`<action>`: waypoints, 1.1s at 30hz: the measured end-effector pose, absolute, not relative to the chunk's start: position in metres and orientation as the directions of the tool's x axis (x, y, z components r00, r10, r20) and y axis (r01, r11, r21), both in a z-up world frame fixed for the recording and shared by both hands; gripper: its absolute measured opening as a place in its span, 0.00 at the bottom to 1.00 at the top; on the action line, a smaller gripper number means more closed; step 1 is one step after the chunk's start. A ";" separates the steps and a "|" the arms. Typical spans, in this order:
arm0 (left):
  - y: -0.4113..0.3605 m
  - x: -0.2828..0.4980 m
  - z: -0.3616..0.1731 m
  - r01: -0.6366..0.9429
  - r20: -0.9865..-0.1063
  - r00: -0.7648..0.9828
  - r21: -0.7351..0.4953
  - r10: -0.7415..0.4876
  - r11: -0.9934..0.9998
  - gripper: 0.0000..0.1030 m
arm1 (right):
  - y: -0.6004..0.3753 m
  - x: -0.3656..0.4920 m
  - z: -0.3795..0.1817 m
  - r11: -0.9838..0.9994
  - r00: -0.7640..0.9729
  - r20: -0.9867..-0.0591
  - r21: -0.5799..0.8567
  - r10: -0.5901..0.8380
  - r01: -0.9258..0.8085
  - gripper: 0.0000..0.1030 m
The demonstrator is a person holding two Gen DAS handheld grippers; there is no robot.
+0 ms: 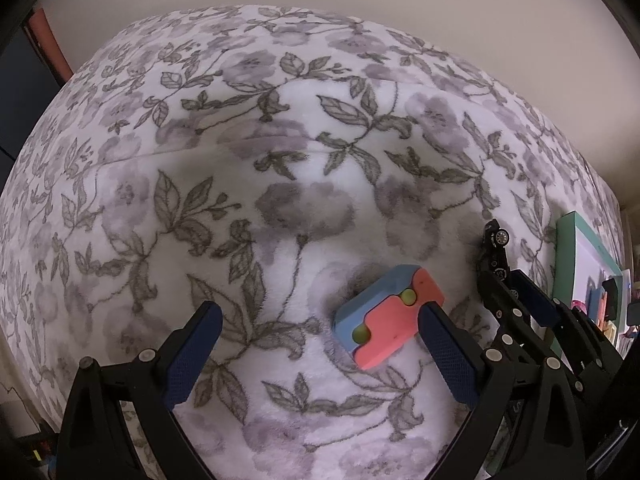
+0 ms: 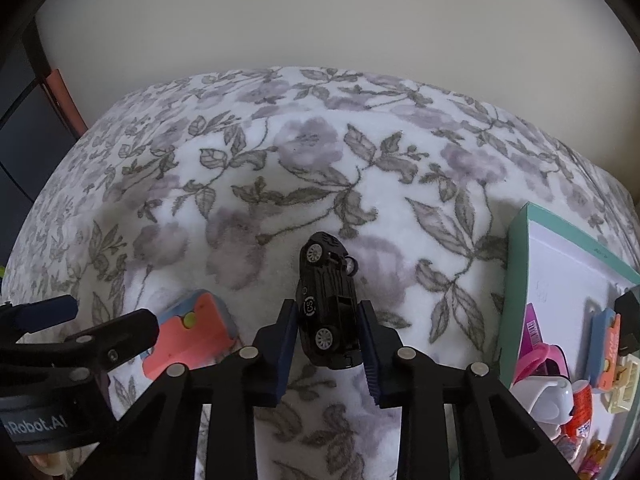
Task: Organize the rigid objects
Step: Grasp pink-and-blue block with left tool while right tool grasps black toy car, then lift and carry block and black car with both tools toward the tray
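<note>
A black toy car [image 2: 327, 304] lies on its side between the fingers of my right gripper [image 2: 329, 342], which is shut on it just above the floral blanket. The car also shows in the left wrist view [image 1: 496, 249]. A pink and blue block toy [image 1: 390, 316] with yellow-green dots lies on the blanket, and shows in the right wrist view [image 2: 188, 334] too. My left gripper [image 1: 320, 344] is open wide; its right finger [image 1: 448, 356] is next to the block's right end.
A teal-edged white box [image 2: 516, 280] stands at the right and holds several small toys, among them a pink one [image 2: 540, 356] and a blue-orange block [image 2: 606, 344]. The floral blanket [image 1: 280, 160] covers the whole surface. A plain wall stands behind.
</note>
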State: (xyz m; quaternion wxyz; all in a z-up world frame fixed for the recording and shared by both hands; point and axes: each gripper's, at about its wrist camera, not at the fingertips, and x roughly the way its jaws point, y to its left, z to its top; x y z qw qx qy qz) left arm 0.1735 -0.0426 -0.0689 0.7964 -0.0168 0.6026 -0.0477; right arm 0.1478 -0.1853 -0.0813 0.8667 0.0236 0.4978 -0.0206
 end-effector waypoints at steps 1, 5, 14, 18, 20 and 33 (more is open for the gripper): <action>-0.044 0.173 -0.069 0.061 -0.957 0.272 -0.081 -0.095 0.995 0.95 | -0.187 0.147 -0.081 0.998 0.503 -0.864 0.020 -0.013 0.060 0.31; -0.048 0.172 -0.071 0.081 -0.957 0.276 -0.067 -0.087 0.994 0.95 | -0.197 0.144 -0.080 0.997 0.497 -0.868 0.037 -0.004 0.073 0.31; -0.066 0.170 -0.083 0.141 -0.961 0.272 -0.019 -0.058 0.990 0.95 | -0.207 0.139 -0.079 0.997 0.481 -0.877 0.034 -0.001 0.064 0.31; -0.075 0.168 -0.090 0.174 -0.963 0.266 0.004 -0.044 0.985 0.89 | -0.207 0.139 -0.079 0.997 0.478 -0.878 0.037 0.004 0.061 0.31; -0.078 0.168 -0.092 0.185 -0.963 0.261 -0.011 -0.060 0.983 0.83 | -0.208 0.139 -0.079 0.997 0.478 -0.878 0.038 0.004 0.061 0.31; -0.084 0.167 -0.103 0.177 -0.966 0.250 -0.015 -0.060 0.984 0.52 | -0.209 0.140 -0.081 0.995 0.489 -0.872 0.058 0.012 0.079 0.30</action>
